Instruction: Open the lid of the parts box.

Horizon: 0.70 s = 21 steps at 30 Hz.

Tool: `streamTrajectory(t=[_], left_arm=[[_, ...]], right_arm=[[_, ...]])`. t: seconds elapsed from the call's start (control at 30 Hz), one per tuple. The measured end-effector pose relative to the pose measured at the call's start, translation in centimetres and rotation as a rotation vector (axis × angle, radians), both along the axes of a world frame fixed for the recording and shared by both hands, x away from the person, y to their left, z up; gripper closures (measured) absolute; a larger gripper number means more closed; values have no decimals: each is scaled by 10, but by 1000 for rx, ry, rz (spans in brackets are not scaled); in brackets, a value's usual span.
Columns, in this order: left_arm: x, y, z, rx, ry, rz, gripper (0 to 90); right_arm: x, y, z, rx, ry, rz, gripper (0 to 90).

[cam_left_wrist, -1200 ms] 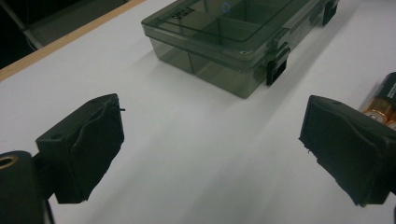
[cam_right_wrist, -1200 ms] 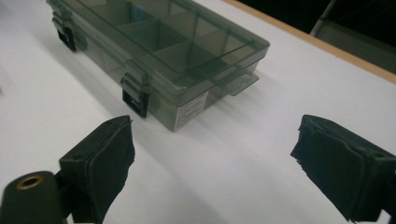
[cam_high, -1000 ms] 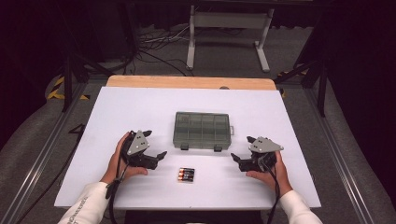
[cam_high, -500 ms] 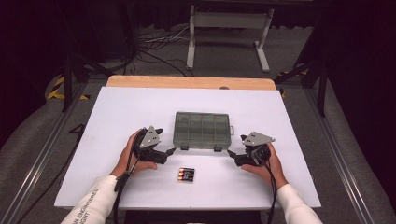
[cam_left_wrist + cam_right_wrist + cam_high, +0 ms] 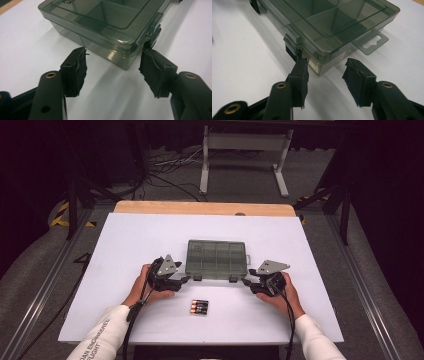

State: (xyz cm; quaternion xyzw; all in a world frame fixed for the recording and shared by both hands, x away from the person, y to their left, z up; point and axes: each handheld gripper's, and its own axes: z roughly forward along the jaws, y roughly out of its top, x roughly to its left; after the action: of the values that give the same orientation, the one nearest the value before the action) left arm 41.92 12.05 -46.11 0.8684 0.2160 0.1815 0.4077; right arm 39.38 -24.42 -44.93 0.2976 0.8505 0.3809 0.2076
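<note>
Compartment box (image 5: 217, 259) sits mid-tabletop (image 5: 125, 245), lid closed, long axis running left to right across my high view. Its two front latches face me, on the near long edge.

I have my left gripper (image 5: 181, 280) at the box's near left corner and my right gripper (image 5: 248, 282) at the near right corner, each about equally close to its own end. Neither is favoured; this reads as a two-handed approach.

Left gripper view: corner of the box (image 5: 105, 30) lies straight ahead, just beyond the tips, the left latch (image 5: 155, 35) right at the tip of the jaw on that view's right. Jaws half open, just been closing, nothing gripped between them.

Right gripper view: box corner (image 5: 329, 27) dead ahead, the right latch (image 5: 292, 47) just above the tip of the jaw on that view's left. Jaws likewise half open after closing down, nothing pinched; pads (image 5: 302, 80) clear of the plastic.

Batteries (image 5: 199, 307) lie near the front edge, between my hands, untouched.

Judgement: the latches sit inboard of each corner, so each hand would need to shift inward along the front edge.
</note>
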Motion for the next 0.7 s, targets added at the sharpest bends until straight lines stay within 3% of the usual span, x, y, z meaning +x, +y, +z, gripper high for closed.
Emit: streamTrajectory(t=[0.37, 0.7], left_arm=[[3, -7, -1, 36, 30, -31, 535], [3, -8, -2, 52, 41, -30, 558]], right_arm=[[1, -1, 2, 48, 20, 20, 598], [1, -1, 3, 55, 22, 11, 632]])
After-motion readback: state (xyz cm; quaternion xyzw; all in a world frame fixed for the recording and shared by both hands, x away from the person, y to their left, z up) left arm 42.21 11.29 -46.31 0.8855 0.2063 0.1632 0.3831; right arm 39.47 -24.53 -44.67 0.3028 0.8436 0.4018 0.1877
